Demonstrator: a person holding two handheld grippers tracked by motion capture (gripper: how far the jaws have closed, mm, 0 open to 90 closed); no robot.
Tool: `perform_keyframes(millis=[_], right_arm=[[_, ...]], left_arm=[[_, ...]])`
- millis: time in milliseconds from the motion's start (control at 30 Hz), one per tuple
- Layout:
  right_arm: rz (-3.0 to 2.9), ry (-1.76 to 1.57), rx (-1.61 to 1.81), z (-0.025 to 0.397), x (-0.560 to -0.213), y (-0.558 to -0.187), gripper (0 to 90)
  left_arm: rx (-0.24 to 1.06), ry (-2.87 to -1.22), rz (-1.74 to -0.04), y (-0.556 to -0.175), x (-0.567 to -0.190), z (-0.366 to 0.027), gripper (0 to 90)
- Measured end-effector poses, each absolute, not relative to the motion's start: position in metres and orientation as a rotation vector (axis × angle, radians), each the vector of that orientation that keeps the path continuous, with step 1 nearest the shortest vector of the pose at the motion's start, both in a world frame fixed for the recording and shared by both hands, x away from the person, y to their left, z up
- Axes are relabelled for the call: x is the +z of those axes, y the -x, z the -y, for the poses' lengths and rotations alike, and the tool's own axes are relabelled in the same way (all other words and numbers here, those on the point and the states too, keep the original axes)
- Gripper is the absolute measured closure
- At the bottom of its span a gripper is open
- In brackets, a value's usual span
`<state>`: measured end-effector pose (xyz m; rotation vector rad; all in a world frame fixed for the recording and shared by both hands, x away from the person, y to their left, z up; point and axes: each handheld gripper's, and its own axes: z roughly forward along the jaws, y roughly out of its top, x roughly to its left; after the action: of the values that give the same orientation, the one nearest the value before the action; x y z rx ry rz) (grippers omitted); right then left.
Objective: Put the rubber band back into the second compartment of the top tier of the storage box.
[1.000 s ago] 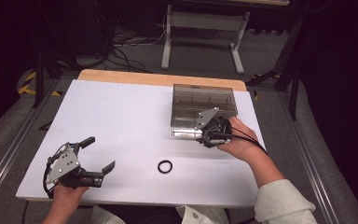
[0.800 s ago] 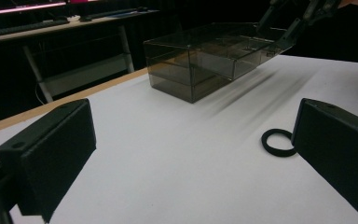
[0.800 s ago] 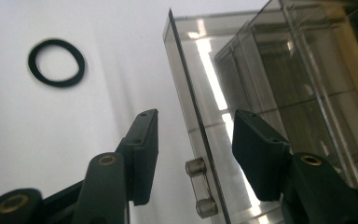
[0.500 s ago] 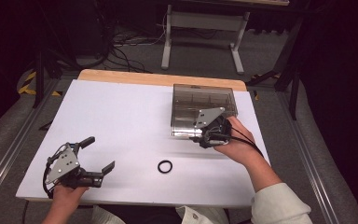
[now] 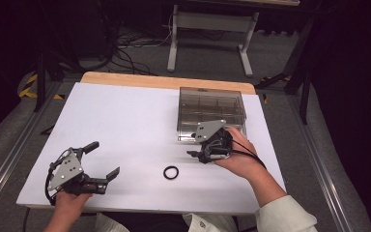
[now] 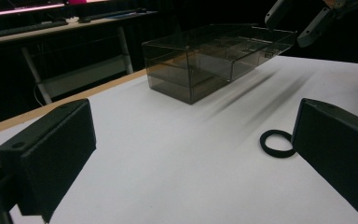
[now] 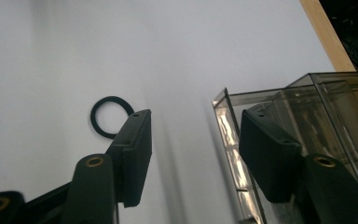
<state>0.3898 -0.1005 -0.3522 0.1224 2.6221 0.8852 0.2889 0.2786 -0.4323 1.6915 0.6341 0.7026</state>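
Note:
A small black ring (image 5: 171,172) lies flat on the white tabletop (image 5: 125,121), near the front edge. My right gripper (image 5: 195,147) hovers open just right of and beyond it, in front of a clear smoky compartment box (image 5: 188,128). Its jaws hold nothing. In the right gripper view the ring (image 7: 111,116) lies beside the left jaw, and the box (image 7: 324,77) stands behind the right jaw. At the front left corner my left gripper (image 5: 105,158) rests open and empty. In the left gripper view the ring (image 6: 276,143) lies by the right jaw, and the right gripper (image 6: 298,18) hangs over the box (image 6: 168,79).
The box has several compartments and stands at the table's back right. A wooden strip (image 5: 164,81) runs along the far table edge. Beyond it are a desk frame (image 5: 207,24) and cables on the floor. Metal rails flank the table.
My right gripper has moved from the box's front wall down and left, closer to the ring. The left gripper and the ring have stayed put.

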Motion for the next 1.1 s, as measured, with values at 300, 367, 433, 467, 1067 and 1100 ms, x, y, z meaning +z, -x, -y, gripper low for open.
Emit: perform_keyframes(millis=[300, 367, 433, 467, 1067, 1100], right_arm=[[-2.648, -0.083, 0.947, 0.084, -0.361, -0.382, 42.2], [-2.657, -0.081, 0.952, 0.081, -0.363, -0.380, 42.0], [-2.665, -0.072, 0.955, 0.076, -0.365, -0.378, 41.9], [-2.665, -0.072, 0.955, 0.076, -0.365, -0.378, 41.9], [-2.699, -0.028, 0.964, 0.053, -0.378, -0.368, 42.2], [-2.704, -0.029, 0.961, 0.052, -0.379, -0.369, 42.3]], left_arm=[[0.703, -1.686, -0.638, -0.289, -0.432, -0.279, 0.6], [0.706, -1.684, -0.638, -0.288, -0.432, -0.279, 0.6], [0.703, -1.683, -0.640, -0.288, -0.432, -0.280, 0.6], [0.703, -1.683, -0.640, -0.288, -0.432, -0.280, 0.6], [0.706, -1.684, -0.635, -0.288, -0.432, -0.280, 0.6], [0.706, -1.683, -0.635, -0.288, -0.432, -0.280, 0.6]])
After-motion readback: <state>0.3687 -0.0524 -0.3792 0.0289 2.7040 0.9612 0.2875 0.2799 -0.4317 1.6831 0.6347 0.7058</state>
